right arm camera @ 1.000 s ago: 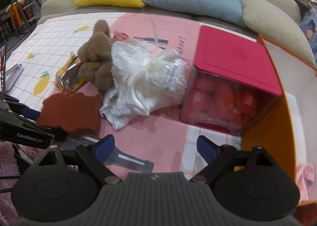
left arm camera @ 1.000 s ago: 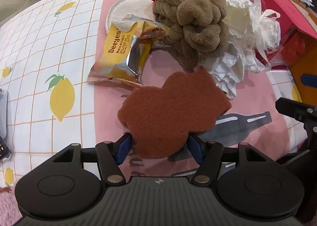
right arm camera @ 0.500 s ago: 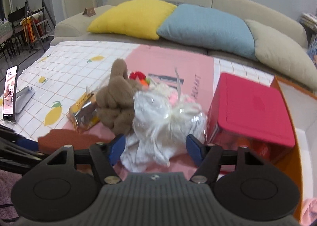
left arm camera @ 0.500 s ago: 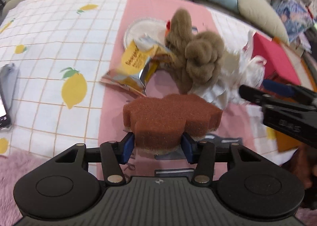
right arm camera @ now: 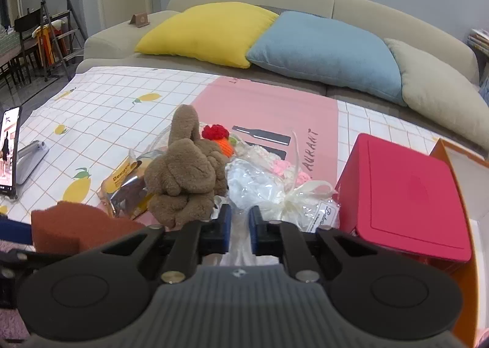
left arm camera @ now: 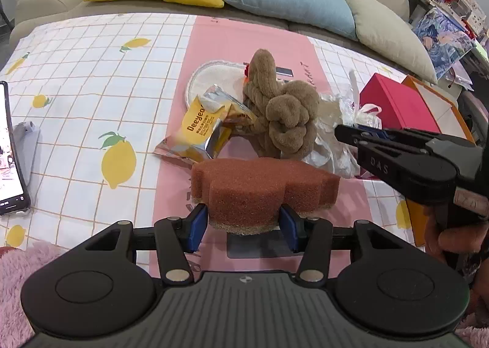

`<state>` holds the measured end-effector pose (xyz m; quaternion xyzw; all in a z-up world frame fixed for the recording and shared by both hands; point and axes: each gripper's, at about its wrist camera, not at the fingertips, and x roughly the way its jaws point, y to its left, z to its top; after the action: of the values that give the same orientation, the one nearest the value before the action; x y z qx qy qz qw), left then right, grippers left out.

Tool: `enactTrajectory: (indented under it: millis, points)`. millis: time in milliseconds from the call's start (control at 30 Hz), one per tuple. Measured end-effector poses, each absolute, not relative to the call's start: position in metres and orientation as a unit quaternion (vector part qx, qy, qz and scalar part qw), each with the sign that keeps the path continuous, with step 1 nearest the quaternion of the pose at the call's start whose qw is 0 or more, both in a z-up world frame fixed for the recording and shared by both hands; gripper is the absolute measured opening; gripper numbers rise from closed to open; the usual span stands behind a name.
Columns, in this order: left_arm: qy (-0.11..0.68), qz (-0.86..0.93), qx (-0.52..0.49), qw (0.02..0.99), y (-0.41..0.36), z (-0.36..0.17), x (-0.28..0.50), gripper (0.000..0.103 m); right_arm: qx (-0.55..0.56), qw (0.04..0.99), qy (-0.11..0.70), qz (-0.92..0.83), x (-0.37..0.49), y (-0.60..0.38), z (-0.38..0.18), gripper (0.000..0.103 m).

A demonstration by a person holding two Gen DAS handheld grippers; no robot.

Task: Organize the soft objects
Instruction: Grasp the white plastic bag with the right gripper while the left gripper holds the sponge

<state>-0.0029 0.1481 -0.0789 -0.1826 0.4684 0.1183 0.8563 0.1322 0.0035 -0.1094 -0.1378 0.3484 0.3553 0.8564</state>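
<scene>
Honestly risky: left gripper [left arm camera: 243, 222] clamping brown sponge [left arm camera: 262, 186], right gripper [right arm camera: 239, 230] jaws just closed, pinching cellophane bag [right arm camera: 259, 186] edge w/ thin film — could slip/tear.

The brown sponge [left arm camera: 264, 187] has been lifted off the cloth by the left gripper [left arm camera: 243, 222]; the right gripper [right arm camera: 239, 230] has just been closed, apparently on the clear bag [right arm camera: 259, 186].

A table under a checked lemon-print cloth [left arm camera: 91, 79] (pink panel down the middle) carries a snack packet [left arm camera: 198, 131], knotted brown plush [left arm camera: 284, 122], clear plastic bag [right arm camera: 259, 183], red box [right arm camera: 403, 195] and phone [left arm camera: 9, 149].
</scene>
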Motion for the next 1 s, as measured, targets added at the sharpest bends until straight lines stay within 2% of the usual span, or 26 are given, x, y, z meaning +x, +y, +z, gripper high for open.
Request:
enactTrajectory:
  millis: [67, 400, 533, 667, 800, 833, 900, 933, 967, 1000]
  points:
    - [0.465, 0.121, -0.184, 0.857, 0.149, -0.077, -0.004, 0.058, -0.143, 0.855, 0.342, 0.362, 0.128, 0.0, -0.106, 0.003]
    - [0.459, 0.118, -0.196, 0.858, 0.145, -0.077, -0.011, 0.058, -0.168, 0.838, 0.337, 0.394, 0.098, -0.051, -0.078, 0.002]
    - [0.465, 0.11, -0.2, 0.855, 0.139, -0.081, -0.011, 0.058, -0.211, 0.809, 0.369, 0.405, 0.084, -0.067, -0.092, 0.002]
    - [0.475, 0.109, -0.194, 0.851, 0.132, -0.088, -0.009, 0.058, -0.231, 0.777, 0.435, 0.392, 0.083, -0.073, -0.116, 0.002]
    - [0.48, 0.111, -0.189, 0.849, 0.125, -0.096, -0.005, 0.058, -0.253, 0.767, 0.448, 0.384, 0.08, -0.066, -0.123, 0.003]
    - [0.481, 0.112, -0.187, 0.849, 0.124, -0.097, -0.005, 0.058, -0.256, 0.764, 0.449, 0.385, 0.079, -0.064, -0.124, 0.007]
    - [0.484, 0.114, -0.179, 0.849, 0.122, -0.1, -0.003, 0.058, -0.254, 0.761, 0.454, 0.389, 0.077, -0.064, -0.12, 0.024]
    - [0.485, 0.115, -0.178, 0.848, 0.121, -0.101, -0.002, 0.058, -0.248, 0.762, 0.454, 0.389, 0.078, -0.066, -0.118, 0.046]
    - [0.486, 0.116, -0.178, 0.848, 0.121, -0.102, -0.002, 0.058, -0.239, 0.769, 0.45, 0.386, 0.078, -0.07, -0.116, 0.053]
    - [0.487, 0.116, -0.178, 0.847, 0.121, -0.103, -0.002, 0.058, -0.226, 0.776, 0.448, 0.383, 0.081, -0.073, -0.112, 0.053]
